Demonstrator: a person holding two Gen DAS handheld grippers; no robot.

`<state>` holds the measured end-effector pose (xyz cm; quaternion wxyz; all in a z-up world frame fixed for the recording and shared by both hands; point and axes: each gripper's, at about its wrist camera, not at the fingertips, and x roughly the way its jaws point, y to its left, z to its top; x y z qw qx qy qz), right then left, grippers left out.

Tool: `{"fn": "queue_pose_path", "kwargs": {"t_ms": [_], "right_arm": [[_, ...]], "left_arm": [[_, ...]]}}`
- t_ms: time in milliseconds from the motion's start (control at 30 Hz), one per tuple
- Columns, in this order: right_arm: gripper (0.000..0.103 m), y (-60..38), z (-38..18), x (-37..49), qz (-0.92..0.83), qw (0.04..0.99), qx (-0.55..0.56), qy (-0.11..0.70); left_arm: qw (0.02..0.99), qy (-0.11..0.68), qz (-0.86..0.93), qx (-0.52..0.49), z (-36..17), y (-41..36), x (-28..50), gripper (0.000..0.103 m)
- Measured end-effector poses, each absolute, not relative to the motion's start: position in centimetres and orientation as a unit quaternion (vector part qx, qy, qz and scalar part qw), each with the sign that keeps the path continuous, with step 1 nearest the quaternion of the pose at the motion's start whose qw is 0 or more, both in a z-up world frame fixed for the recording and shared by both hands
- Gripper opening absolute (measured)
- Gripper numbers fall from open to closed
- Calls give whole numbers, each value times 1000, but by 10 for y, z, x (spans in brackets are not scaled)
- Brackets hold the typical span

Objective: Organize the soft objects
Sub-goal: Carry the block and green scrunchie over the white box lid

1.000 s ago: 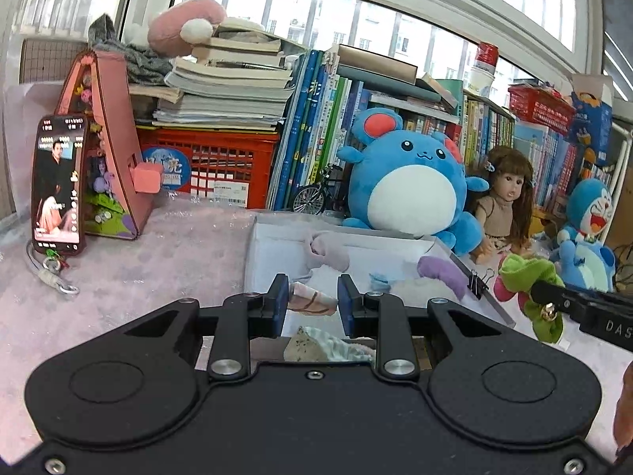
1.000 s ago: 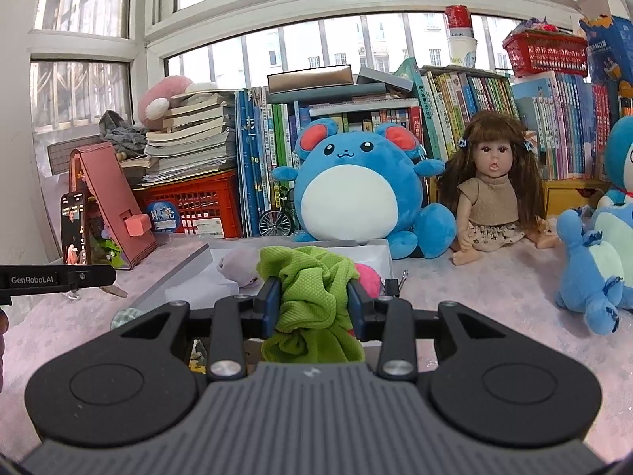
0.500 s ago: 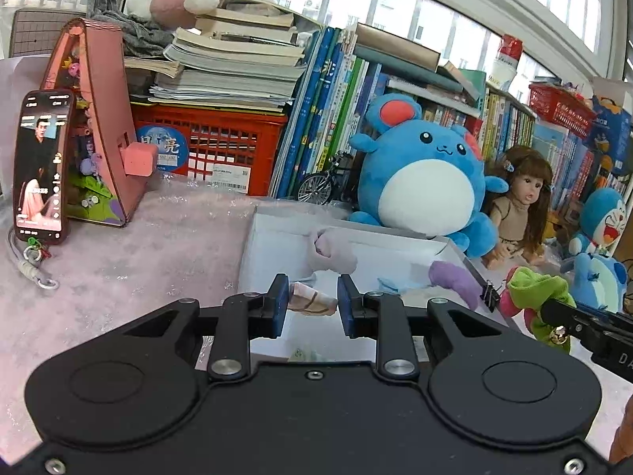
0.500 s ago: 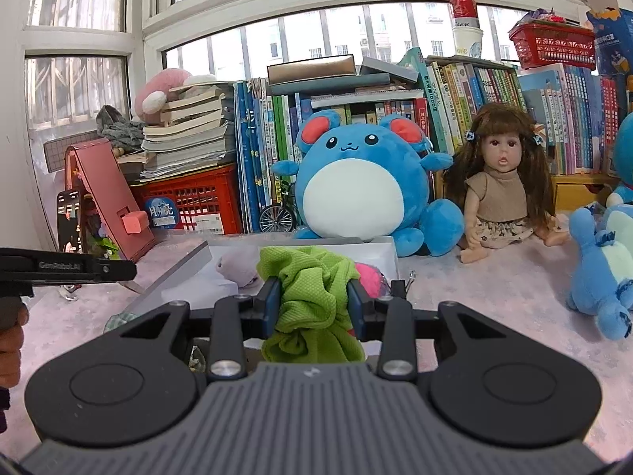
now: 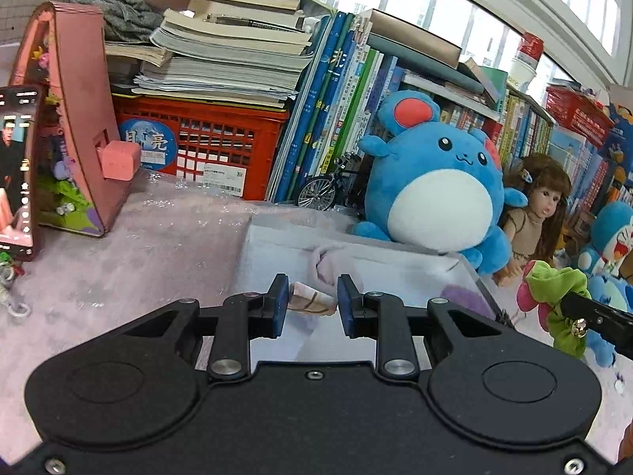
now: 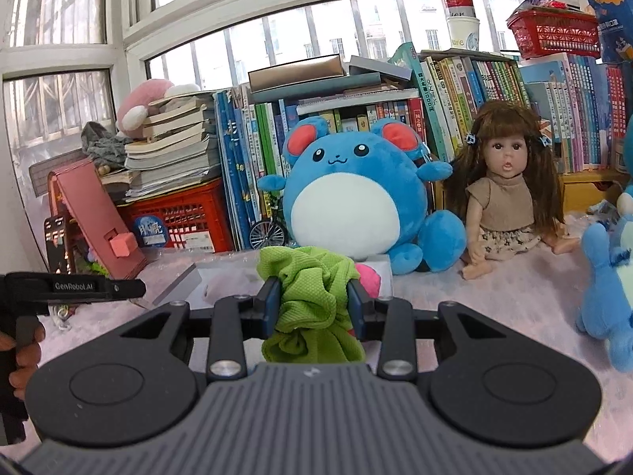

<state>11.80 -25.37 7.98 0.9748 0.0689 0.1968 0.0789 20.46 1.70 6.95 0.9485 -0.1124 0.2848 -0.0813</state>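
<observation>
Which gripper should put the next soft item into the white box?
Right. The right gripper is already shut on the green scrunchie and sits just short of the white box. The left gripper is empty, its jaws slightly apart, hovering over the box with nothing between them.

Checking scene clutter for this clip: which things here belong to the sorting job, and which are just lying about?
Job: green cloth in the right gripper; white box; lilac piece inside; left gripper.
Lying about: blue plush, doll, books, red crate, phone.
</observation>
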Motion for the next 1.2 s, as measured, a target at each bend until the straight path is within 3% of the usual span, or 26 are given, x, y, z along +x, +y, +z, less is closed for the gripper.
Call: {"fn": "queue_pose_path", "kwargs": {"t_ms": [433, 1200], "right_arm": [[41, -240, 82, 184, 106, 959, 101, 243], [42, -197, 32, 245, 91, 947, 68, 300]], "left_arm": [[934, 320, -83, -132, 57, 8, 260, 25], [938, 337, -62, -53, 21, -17, 277, 26]]}}
